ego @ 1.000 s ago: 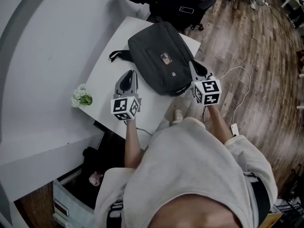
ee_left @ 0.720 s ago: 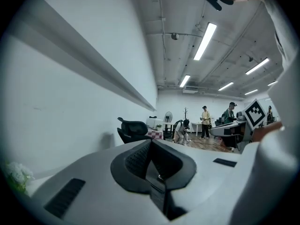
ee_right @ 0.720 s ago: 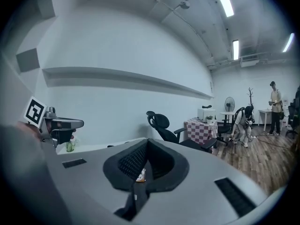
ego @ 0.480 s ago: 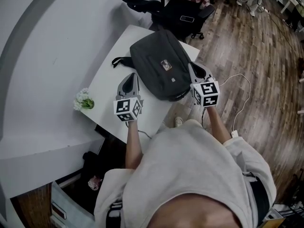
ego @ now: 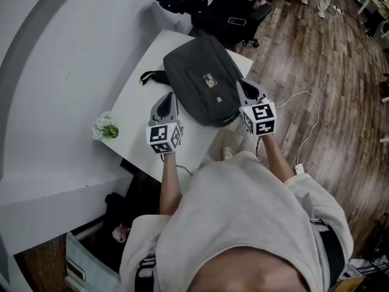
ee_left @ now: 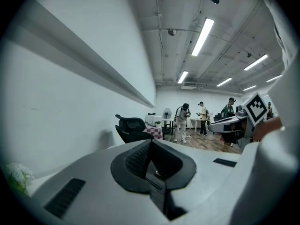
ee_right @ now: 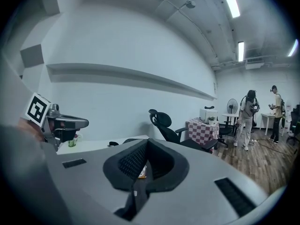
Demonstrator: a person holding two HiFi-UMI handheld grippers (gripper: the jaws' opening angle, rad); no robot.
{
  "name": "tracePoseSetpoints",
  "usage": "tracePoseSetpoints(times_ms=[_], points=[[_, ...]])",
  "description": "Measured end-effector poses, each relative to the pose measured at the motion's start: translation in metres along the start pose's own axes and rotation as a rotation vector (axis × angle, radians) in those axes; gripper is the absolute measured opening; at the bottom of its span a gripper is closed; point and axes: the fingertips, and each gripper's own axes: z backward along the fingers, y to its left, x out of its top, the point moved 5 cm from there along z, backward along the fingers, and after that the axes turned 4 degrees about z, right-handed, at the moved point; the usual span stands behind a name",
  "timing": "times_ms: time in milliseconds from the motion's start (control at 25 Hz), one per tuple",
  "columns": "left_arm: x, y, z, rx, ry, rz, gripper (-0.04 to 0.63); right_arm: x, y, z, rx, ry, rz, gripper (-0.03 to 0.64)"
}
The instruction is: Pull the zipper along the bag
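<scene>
A dark grey backpack (ego: 203,81) lies flat on the white table (ego: 140,111), with a small tag on its top and a strap trailing at its far left. My left gripper (ego: 172,95) hovers over the table just left of the bag's near edge; its jaws are shut and hold nothing. By the bag's near right corner, at the table edge, my right gripper (ego: 239,84) is also shut and holds nothing. In the left gripper view my left gripper (ee_left: 151,141) and in the right gripper view my right gripper (ee_right: 146,142) each show pads pressed together. The zipper pull is not visible.
A small pot of white flowers (ego: 104,126) stands at the table's left edge. A black office chair (ego: 209,8) is beyond the table. A white cable (ego: 304,105) lies on the wooden floor to the right. Several people (ee_left: 183,121) stand far off.
Both grippers stay beside the bag; the right one has shifted slightly left and up against the bag's corner. The view has shifted a little.
</scene>
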Motion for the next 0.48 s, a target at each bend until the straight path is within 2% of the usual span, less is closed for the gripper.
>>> tracePoseSetpoints(times_ms=[480], points=[[-0.0049, 0.0022, -0.0062, 0.001, 0.018, 0.003, 0.026, 0.0018, 0.0008, -0.0070, 0.005, 0.009, 0.017, 0.014]])
